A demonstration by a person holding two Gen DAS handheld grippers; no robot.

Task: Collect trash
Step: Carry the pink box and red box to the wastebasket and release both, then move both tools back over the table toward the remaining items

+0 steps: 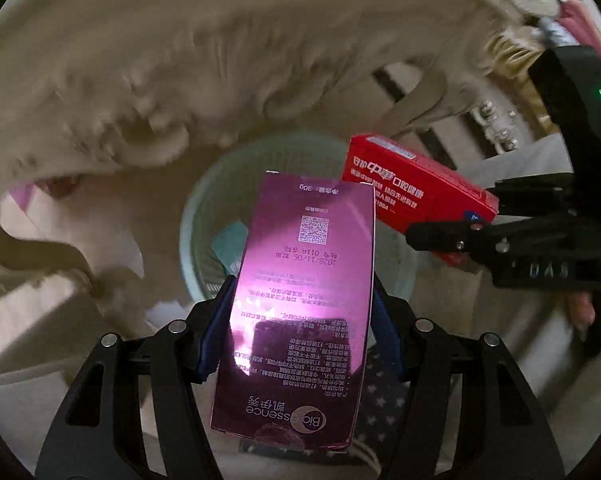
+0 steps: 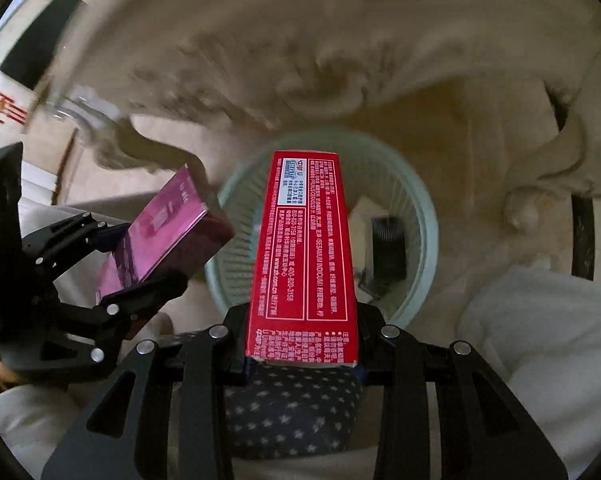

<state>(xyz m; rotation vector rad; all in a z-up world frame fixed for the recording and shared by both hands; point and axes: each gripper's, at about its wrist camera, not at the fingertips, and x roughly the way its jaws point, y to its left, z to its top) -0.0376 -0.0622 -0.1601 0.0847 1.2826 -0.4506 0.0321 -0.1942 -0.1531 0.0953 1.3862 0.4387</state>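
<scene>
The bin (image 2: 428,216), a pale green slatted basket standing on the beige floor, was the landmark here, and both boxes hung above its mouth. A shaggy cream throw (image 1: 140,92) lay behind the bin, and a dark cloth with stars (image 2: 292,412) was on the near side of it, under the grippers. Inside the bin there was already some dark object and a pale scrap, but I could not tell what they were. The left gripper (image 1: 300,320) was clamped on the pink box (image 1: 304,292), with its blue pads pressing both long sides, and the far end of this box reached over the near-left part of the bin's rim. The right gripper (image 2: 302,336) was closed on the red box (image 2: 304,248), which pointed over the middle of the bin's opening. In the left view the red box was just beside the pink one, to its right, and apart from it. To do this step well, I think each box should be brought fully over the opening before the fingers part, because the pink box seemed to sit closer to the rim and could tip outside. It would be wise to tilt the boxes downward and release one after another, so they would not knock each other. Both views were blurred at the edges.
</scene>
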